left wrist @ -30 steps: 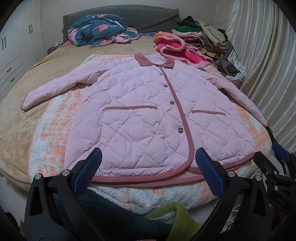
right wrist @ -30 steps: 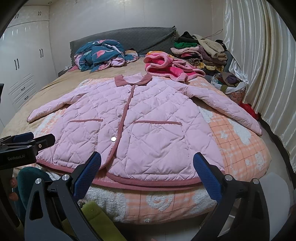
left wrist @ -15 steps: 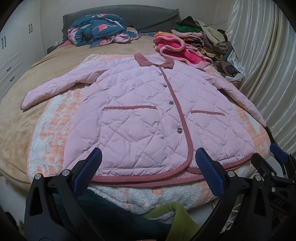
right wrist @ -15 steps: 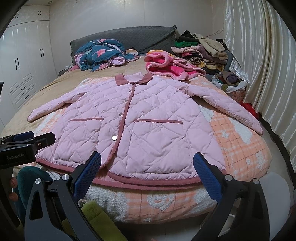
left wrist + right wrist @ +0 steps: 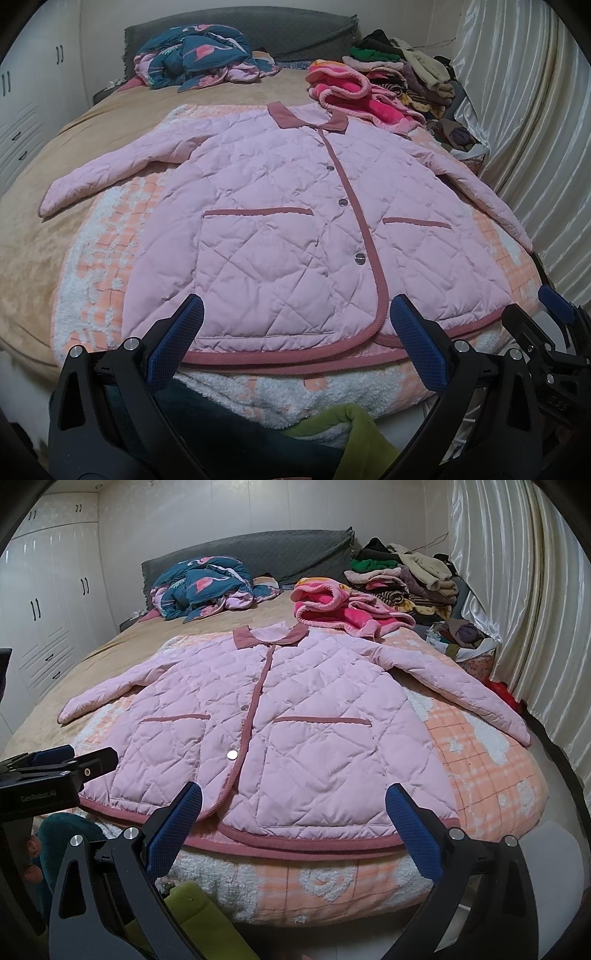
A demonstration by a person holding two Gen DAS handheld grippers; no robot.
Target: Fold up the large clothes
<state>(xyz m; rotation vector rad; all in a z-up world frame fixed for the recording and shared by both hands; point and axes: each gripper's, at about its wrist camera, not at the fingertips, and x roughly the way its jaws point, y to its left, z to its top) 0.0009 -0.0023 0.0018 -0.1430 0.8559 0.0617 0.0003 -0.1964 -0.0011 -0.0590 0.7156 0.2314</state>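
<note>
Both the left gripper [image 5: 295, 343] and right gripper [image 5: 293, 823] hover spread wide (holding nothing) just short of the pink jacket [image 5: 295, 229] hem, whose slippery quilting could slide and bunch if pinched unevenly.

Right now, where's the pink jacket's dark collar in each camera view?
Left wrist view: the collar sits upper centre, just right of the middle.
Right wrist view: the collar sits upper centre, just left of the middle.
Shared landmark: the bright pink fleece pile behind it.
</note>
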